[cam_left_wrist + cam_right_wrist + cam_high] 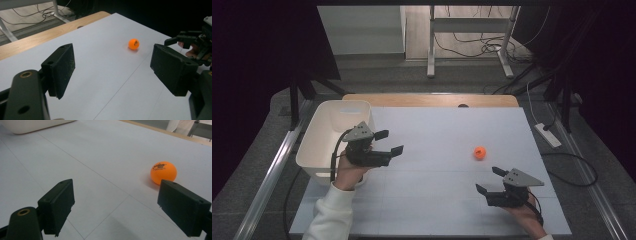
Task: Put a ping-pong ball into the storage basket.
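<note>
Ball (480, 153) sits loose on the table (437, 200), untouched, just at eleven o'clock from the right gripper (484, 180), whose jaws gape empty. Left gripper (389, 142) waits wide open by the bin (319, 145) at nine o'clock. Pickup and drop-off both remain, I'd say.

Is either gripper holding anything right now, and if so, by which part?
Nothing is held. The left gripper and right gripper both stand open and empty; the orange ball lies free on the table.

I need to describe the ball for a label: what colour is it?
Orange, with small dark print; the ball shows best in the right gripper view.
</note>
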### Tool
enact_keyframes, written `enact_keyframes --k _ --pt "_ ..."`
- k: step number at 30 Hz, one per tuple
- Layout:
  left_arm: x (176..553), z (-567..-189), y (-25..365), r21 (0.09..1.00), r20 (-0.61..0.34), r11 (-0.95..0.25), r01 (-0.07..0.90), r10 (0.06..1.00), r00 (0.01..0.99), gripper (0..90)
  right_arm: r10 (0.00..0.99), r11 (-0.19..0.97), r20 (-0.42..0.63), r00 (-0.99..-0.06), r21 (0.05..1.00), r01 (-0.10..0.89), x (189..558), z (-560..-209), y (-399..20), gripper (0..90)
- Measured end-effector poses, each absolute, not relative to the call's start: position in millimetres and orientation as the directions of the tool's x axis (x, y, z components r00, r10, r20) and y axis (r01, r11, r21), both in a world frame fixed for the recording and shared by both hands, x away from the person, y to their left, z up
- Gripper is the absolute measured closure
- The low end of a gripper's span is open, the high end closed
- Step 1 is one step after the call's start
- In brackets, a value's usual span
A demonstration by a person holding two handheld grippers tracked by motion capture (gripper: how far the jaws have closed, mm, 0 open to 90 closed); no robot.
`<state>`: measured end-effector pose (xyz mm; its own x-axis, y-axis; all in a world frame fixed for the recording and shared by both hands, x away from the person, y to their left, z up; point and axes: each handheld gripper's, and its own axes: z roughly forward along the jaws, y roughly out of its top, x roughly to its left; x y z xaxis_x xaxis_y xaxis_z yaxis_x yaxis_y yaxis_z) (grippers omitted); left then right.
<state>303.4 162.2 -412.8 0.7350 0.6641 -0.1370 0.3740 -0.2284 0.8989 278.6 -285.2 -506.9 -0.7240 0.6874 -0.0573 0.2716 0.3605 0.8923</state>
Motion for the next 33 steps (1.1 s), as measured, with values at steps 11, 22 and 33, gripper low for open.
enact_keyframes --k 11,22,33 --pt "301 -415 147 0.897 -0.12 -0.254 0.362 0.649 0.751 20.1 0.686 0.362 -0.059 -0.726 0.892 0.27 279 -507 -285 14.1" --pt "301 -425 124 0.876 -0.088 -0.322 0.359 0.624 0.776 19.9 0.685 0.364 -0.059 -0.726 0.891 0.271 278 -507 -285 14.1" --pt "304 -432 116 0.863 -0.093 -0.345 0.368 0.607 0.789 19.9 0.682 0.368 -0.063 -0.728 0.89 0.268 279 -507 -284 14.1"
